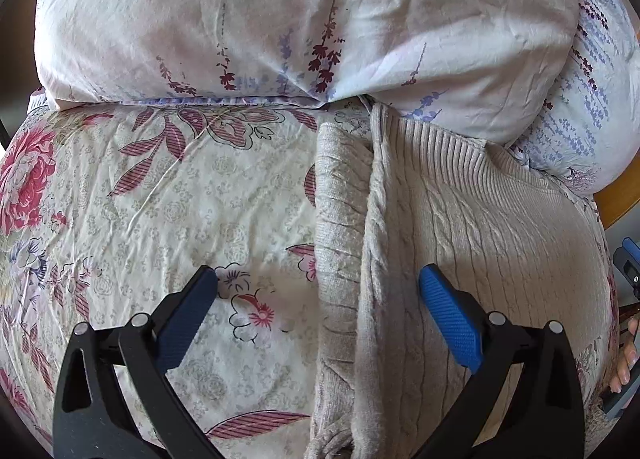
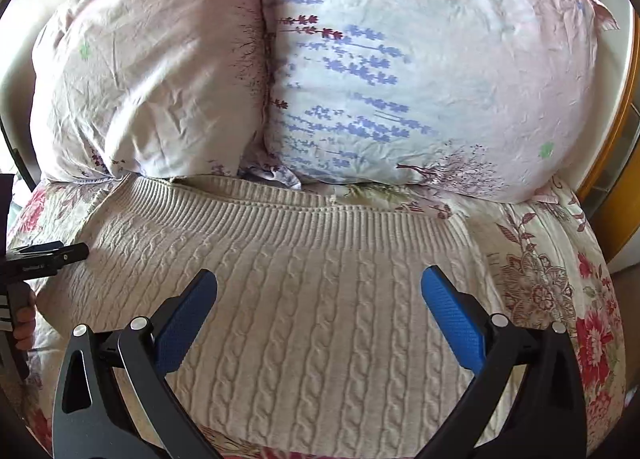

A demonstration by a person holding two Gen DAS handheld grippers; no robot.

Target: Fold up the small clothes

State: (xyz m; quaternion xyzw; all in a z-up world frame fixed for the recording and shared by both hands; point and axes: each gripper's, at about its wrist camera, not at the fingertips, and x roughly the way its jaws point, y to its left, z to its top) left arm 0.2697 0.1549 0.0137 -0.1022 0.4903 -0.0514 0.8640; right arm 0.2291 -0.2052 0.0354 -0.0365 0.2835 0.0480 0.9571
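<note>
A beige cable-knit sweater (image 2: 312, 287) lies flat on the flowered bedsheet (image 2: 560, 279), its ribbed hem toward the pillows. In the left wrist view the sweater (image 1: 480, 243) fills the right half, with a sleeve (image 1: 340, 219) folded lengthwise along its left edge. My left gripper (image 1: 318, 283) hangs open above that folded edge, one blue pad over the sheet, the other over the knit. My right gripper (image 2: 319, 283) stands open above the middle of the sweater, nothing between its pads. The left gripper (image 2: 44, 255) shows at the left edge of the right wrist view, with a hand on it.
Two large flower-printed pillows (image 2: 420, 79) (image 2: 152, 71) lean side by side against the head of the bed, touching the sweater's hem. A wooden bed frame (image 2: 616, 199) runs along the right. Bare bedsheet (image 1: 160, 219) spreads left of the sweater.
</note>
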